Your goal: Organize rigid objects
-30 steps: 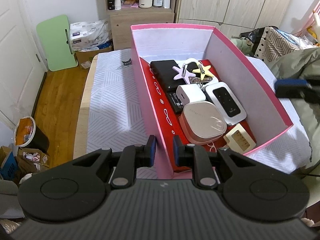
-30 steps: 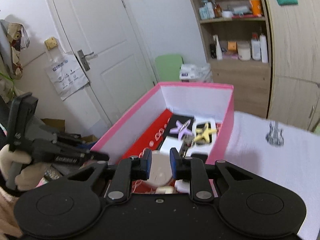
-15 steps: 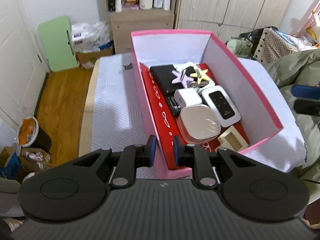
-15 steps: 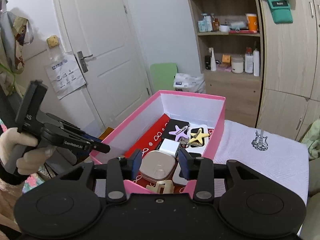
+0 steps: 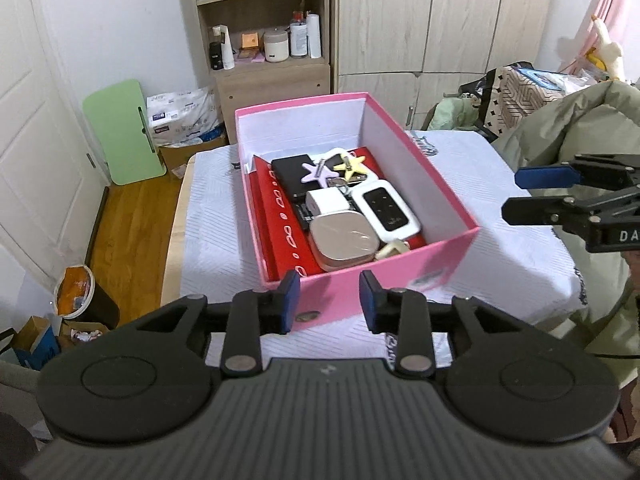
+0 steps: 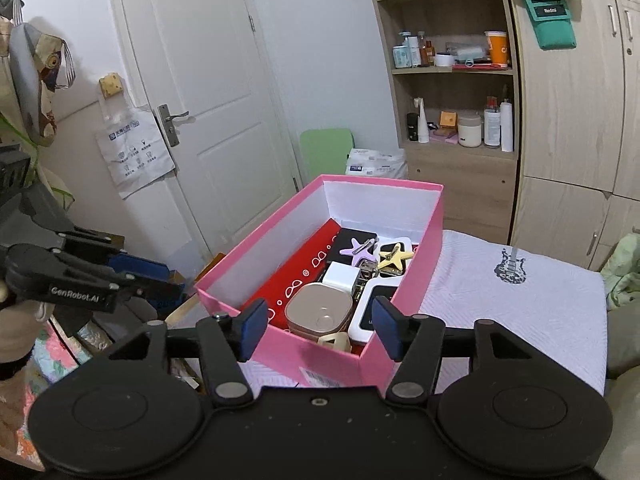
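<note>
Both claws empty, jaws opening: left gripper point(image 5: 328, 302) and right gripper point(image 6: 318, 330) just short of pink box point(image 5: 436, 258). Box dead ahead on table point(image 5: 216, 224), long axis running away, items packed inside.

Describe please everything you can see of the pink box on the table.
The pink box is an open rectangular carton, looking like cardboard, pink outside and white inside, with no lid on it. It stands upright on the white cloth covering the table. A sticker shows on its near wall. Inside, a red card leans along one long wall, and small things lie packed on the bottom. Nothing grips it; both grippers are apart from it.
</note>
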Demonstrator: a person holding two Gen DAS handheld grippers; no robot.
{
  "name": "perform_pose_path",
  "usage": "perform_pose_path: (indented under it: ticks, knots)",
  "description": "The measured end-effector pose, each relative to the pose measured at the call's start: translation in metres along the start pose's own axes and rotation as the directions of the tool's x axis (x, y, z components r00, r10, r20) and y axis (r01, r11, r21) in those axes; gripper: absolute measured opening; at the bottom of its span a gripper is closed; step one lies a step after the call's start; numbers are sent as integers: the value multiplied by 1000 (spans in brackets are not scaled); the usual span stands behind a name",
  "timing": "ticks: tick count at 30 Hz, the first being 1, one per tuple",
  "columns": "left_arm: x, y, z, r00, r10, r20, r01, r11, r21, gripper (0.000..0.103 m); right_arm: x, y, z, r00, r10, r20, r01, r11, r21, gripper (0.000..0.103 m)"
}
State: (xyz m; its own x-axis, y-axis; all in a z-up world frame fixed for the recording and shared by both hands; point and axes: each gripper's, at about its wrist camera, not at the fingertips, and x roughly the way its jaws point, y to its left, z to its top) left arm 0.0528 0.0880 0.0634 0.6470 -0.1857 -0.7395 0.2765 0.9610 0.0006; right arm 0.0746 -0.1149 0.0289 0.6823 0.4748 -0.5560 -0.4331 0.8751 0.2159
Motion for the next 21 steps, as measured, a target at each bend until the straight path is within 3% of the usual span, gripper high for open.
perform_pose_path:
  ticks: [2, 3, 6, 7, 8, 10, 11, 13, 15, 18, 21]
  knots:
    - [-6, -4, -4, 1000, -8, 15, 8, 1000, -18, 36, -6, 1, -2, 1000, -6, 10, 6, 1000, -11, 68]
    - [-9, -6, -6, 1000, -8, 23, 9, 1000, -25, 43, -9, 1, -4, 1000, -14, 17, 15, 1000, -17, 69]
    - [-13, -12, -12, 999, -4, 37, 6, 999, -49, 47, -15, 0, -7, 999, -26, 31, 27, 999, -19, 75]
    - [-14, -14, -13, 999, -7, 40, 10, 998, -57, 49, -17, 0, -8, 999, -32, 34, 32, 999, -14, 81]
    - [-15, -15, -15, 999, -12, 43, 15, 998, -67, 51, -18, -2, -9, 999, -41, 36, 41, 999, -8, 93]
    - [-15, -17, -17, 999, -12, 49, 17, 996, -87, 65, -21, -4, -12, 996, -67, 60, 66, 998, 18, 103]
    - [-14, -18, -18, 999, -7, 52, 12, 995, -97, 70, -23, -6, -14, 993, -89, 82, 86, 996, 39, 103]
    - [-11, -19, -20, 999, -2, 52, 8, 994, -112, 95, -25, -11, -15, 983, -161, 84, 153, 983, 100, 103]
    - [-10, -20, -22, 997, 22, 72, -12, 991, -135, 99, -23, -15, -13, 974, -223, 37, 214, 963, 165, 103]
    - [-8, -24, -24, 994, 86, 64, -75, 985, -154, 99, -29, -22, -17, 977, -205, 53, 190, 961, 200, 103]
    - [0, -27, -25, 995, 102, 21, -97, 980, -175, 101, -35, -26, -22, 975, -213, 56, 192, 947, 257, 103]
